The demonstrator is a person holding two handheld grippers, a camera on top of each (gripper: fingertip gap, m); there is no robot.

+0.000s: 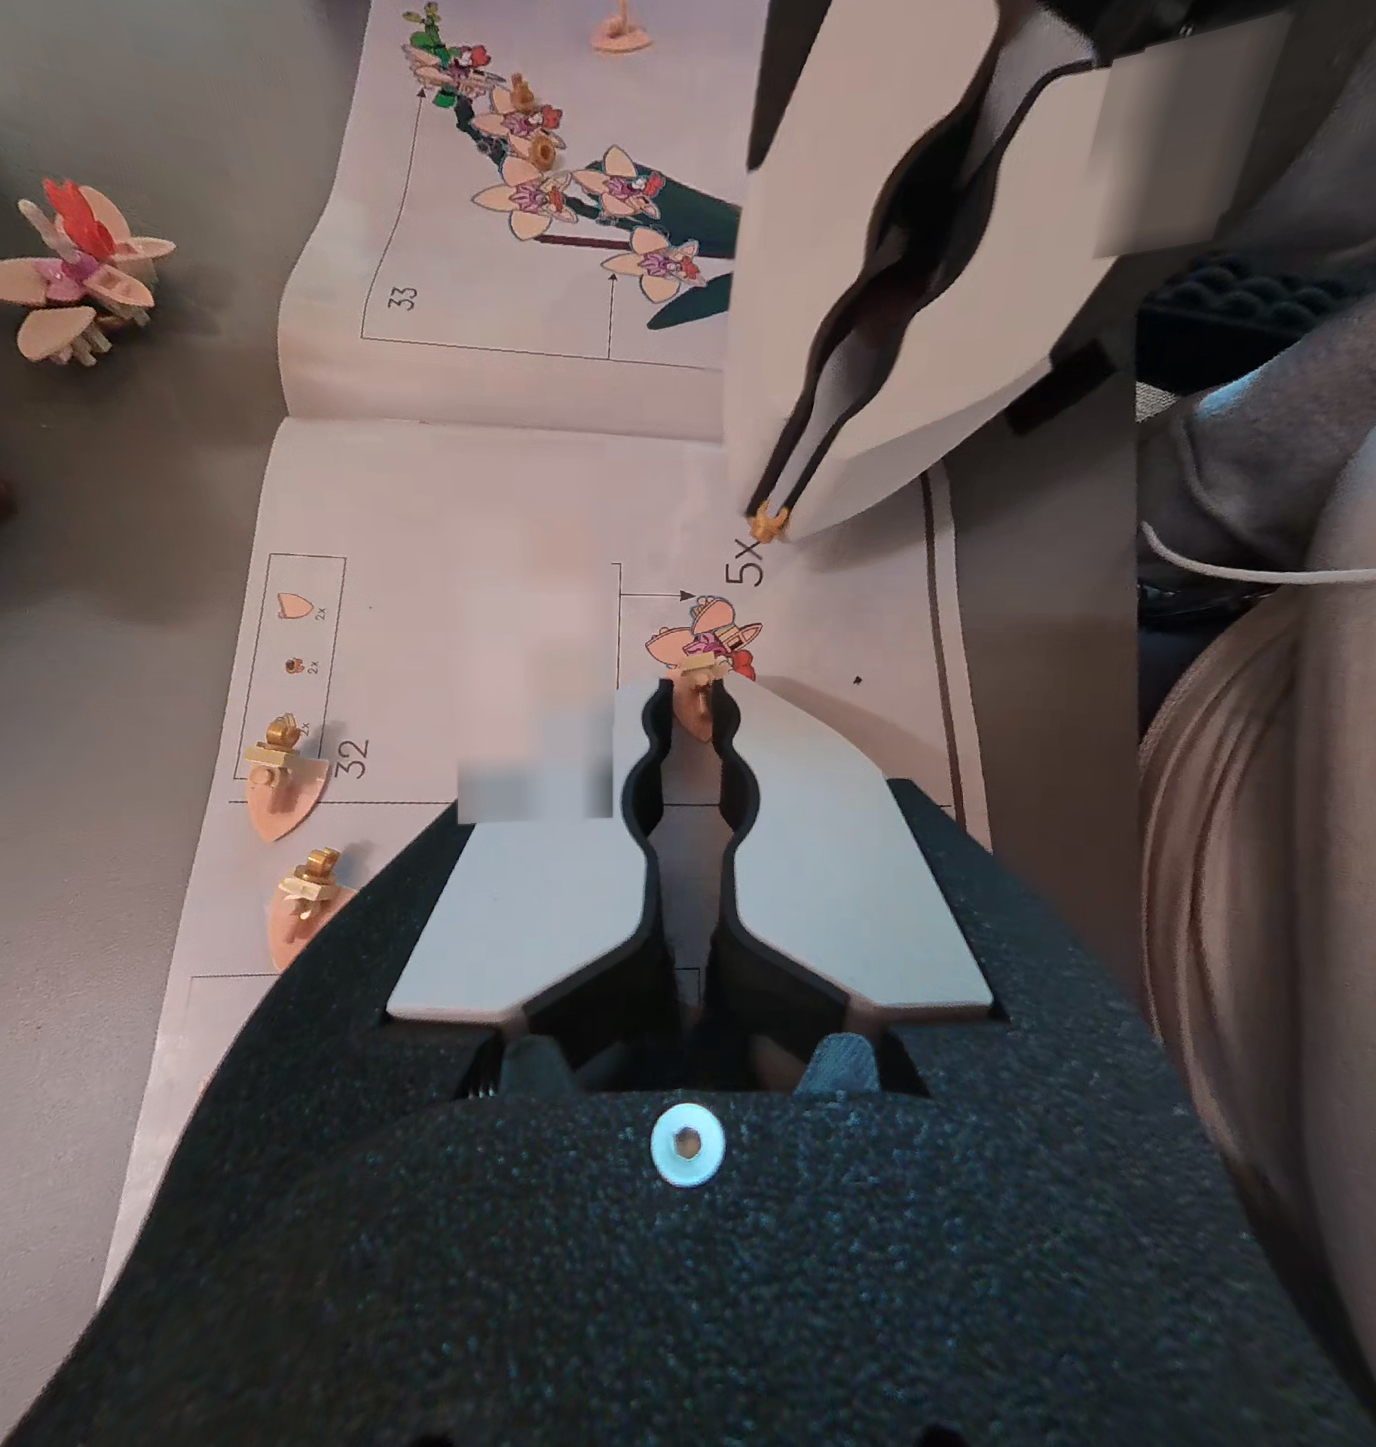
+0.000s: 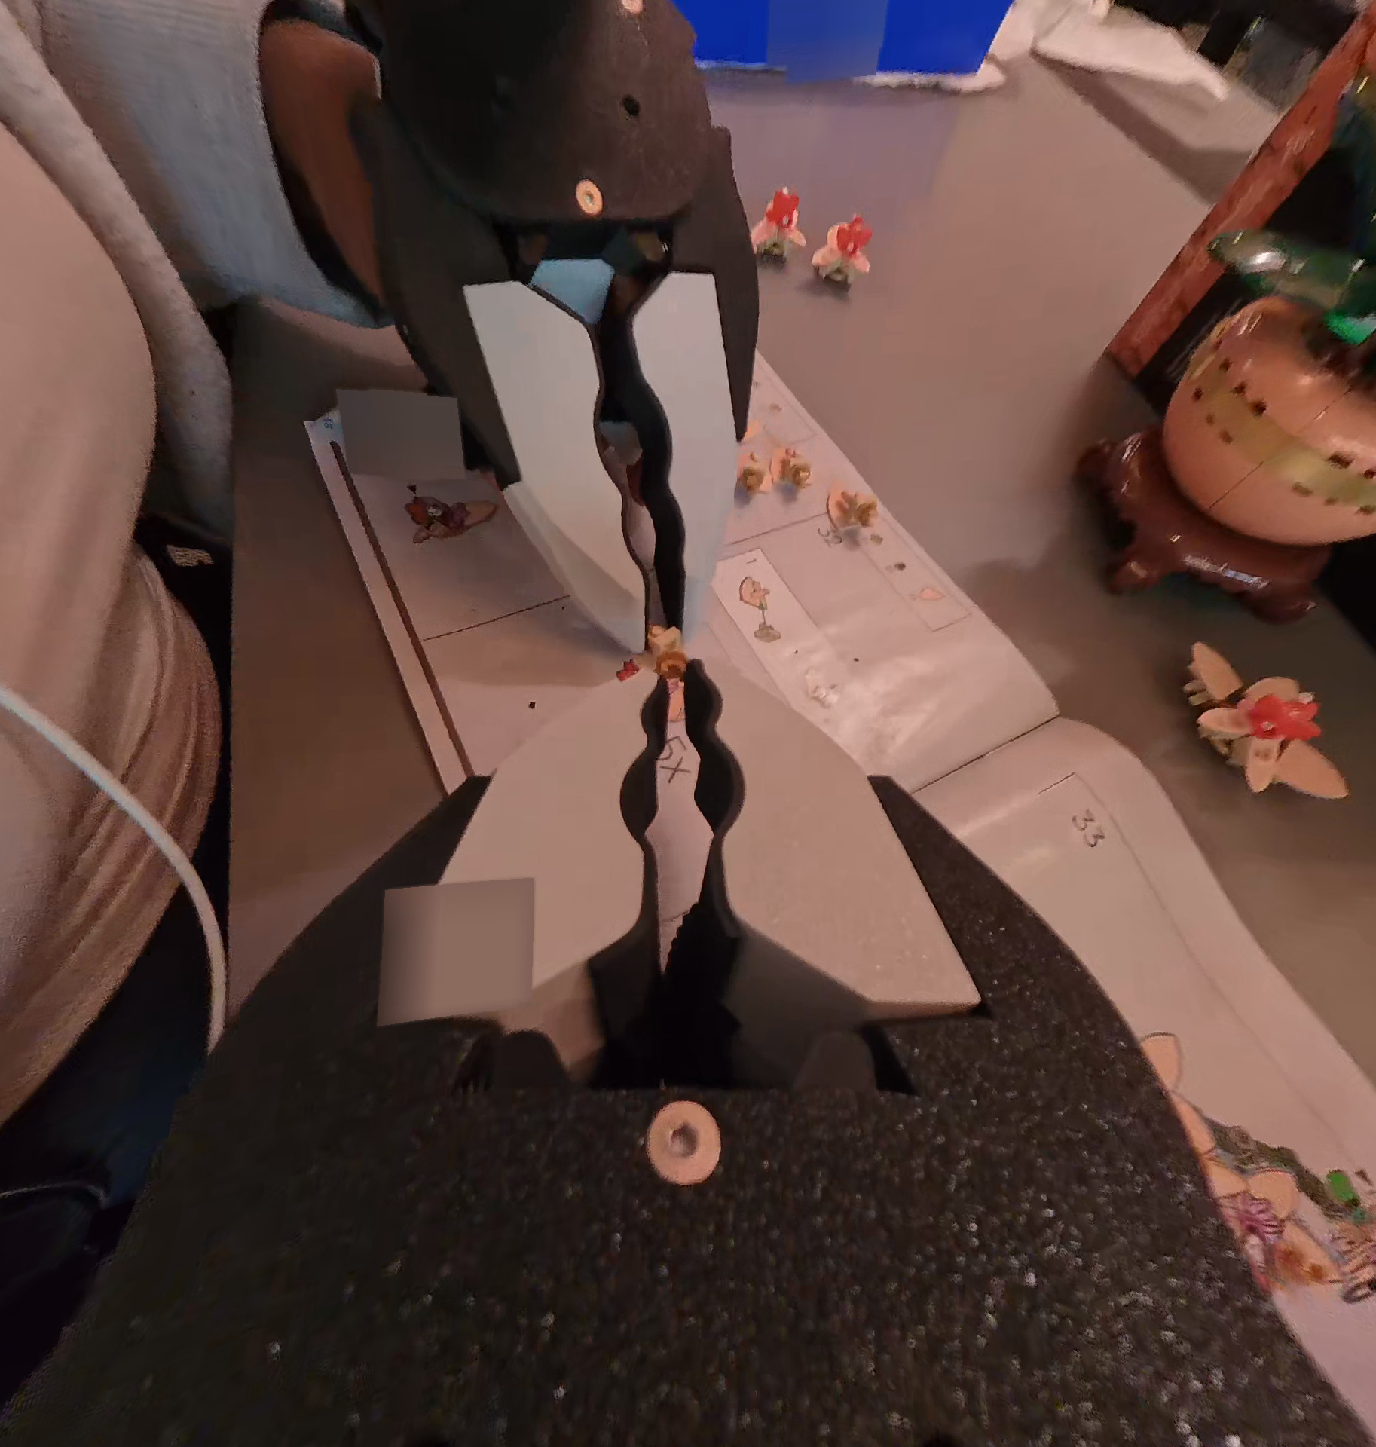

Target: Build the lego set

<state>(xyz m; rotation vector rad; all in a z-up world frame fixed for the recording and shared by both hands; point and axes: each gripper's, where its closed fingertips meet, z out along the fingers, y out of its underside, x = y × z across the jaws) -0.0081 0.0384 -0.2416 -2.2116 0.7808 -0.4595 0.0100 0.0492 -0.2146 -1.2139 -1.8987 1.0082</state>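
While poised over the open instruction booklet (image 1: 513, 501) on the grey bench (image 1: 105, 548): left gripper (image 1: 693, 689) nearly closed, pinching a pale pink petal piece (image 1: 697, 716); right gripper (image 1: 771, 521) clenched on a small gold stud piece (image 1: 769, 525). Tips near, apart. Two petal sub-assemblies (image 1: 285, 783) on the page.

Two petals (image 1: 285, 783) lie left of the left tongs (image 1: 689, 689); a flower (image 1: 74, 266) sits farther left. Bare surface (image 1: 121, 626) between stays passable.
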